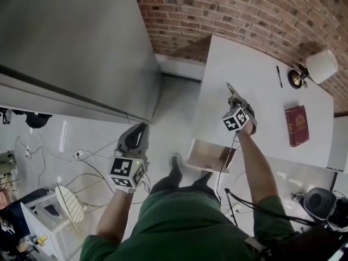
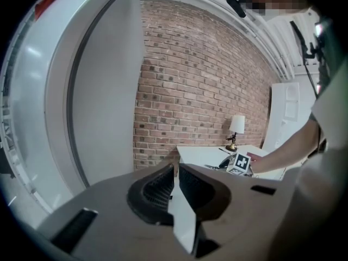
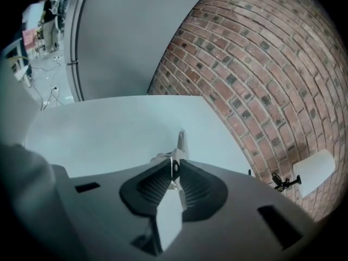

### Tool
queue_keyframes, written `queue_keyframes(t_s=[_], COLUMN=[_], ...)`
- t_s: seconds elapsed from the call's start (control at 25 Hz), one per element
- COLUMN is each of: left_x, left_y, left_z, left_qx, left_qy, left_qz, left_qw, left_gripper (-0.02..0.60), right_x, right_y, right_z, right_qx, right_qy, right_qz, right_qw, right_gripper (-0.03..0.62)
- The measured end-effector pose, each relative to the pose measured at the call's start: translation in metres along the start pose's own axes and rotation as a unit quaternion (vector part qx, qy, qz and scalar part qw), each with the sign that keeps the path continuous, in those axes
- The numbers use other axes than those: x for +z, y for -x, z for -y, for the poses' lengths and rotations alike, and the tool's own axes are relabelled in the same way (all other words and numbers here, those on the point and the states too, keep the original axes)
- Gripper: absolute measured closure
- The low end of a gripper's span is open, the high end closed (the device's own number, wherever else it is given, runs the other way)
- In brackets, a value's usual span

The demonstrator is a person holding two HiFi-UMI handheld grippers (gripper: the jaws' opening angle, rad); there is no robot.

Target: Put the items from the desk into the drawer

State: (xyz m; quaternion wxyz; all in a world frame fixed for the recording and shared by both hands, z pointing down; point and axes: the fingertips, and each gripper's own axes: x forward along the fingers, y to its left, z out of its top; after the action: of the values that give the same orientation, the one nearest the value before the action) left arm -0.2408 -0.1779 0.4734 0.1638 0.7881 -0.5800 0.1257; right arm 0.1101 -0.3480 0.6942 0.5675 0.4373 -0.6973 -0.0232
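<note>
My right gripper (image 1: 235, 99) hovers over the left part of the white desk (image 1: 261, 107) and is shut on a small metal tool (image 1: 230, 87). The tool's silver tip (image 3: 180, 143) sticks out past the jaws of this gripper (image 3: 175, 165). Below the desk's near edge, an open drawer (image 1: 209, 155) shows a pale bottom. A red book (image 1: 297, 125) and a black pen (image 1: 279, 76) lie on the desk's right side. My left gripper (image 1: 142, 128) hangs over the floor left of the desk, and its jaws (image 2: 175, 167) are shut on nothing.
A white-shaded lamp (image 1: 314, 68) stands at the desk's far right corner. A brick wall (image 1: 244, 10) runs behind the desk. A large grey cabinet (image 1: 70, 48) fills the left. Cables (image 1: 81, 167) and a white rack (image 1: 51, 222) lie on the floor.
</note>
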Motion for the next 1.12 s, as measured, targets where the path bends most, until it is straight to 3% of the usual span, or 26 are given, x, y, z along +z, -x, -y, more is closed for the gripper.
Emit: queue_keyframes(t_s=[0.28, 0.56, 0.84, 1.12], left_x=[0.004, 0.012, 0.006, 0.002], left_y=[-0.004, -0.012, -0.012, -0.018], left_z=[0.02, 0.053, 0.076, 0.118], left_qx=[-0.019, -0.049, -0.063, -0.096], left_qy=[0.016, 0.011, 0.019, 0.015], left_qz=[0.001, 0.012, 0.007, 0.003], left_qw=[0.9997, 0.9987, 0.9978, 0.9952], left_gripper=[0.555, 0.555, 0.555, 0.555], right_x=[-0.003, -0.015, -0.021, -0.034], right_y=[0.021, 0.05, 0.091, 0.139], right_z=[0.01, 0.02, 0.022, 0.016], right_qx=[0.005, 0.021, 0.048, 0.074], right_qy=[-0.005, -0.047, -0.1, -0.117], right_qz=[0.021, 0.053, 0.088, 0.121], right_qw=[1.0, 0.997, 0.99, 0.983], right_gripper=[0.578, 0.582, 0.582, 0.582])
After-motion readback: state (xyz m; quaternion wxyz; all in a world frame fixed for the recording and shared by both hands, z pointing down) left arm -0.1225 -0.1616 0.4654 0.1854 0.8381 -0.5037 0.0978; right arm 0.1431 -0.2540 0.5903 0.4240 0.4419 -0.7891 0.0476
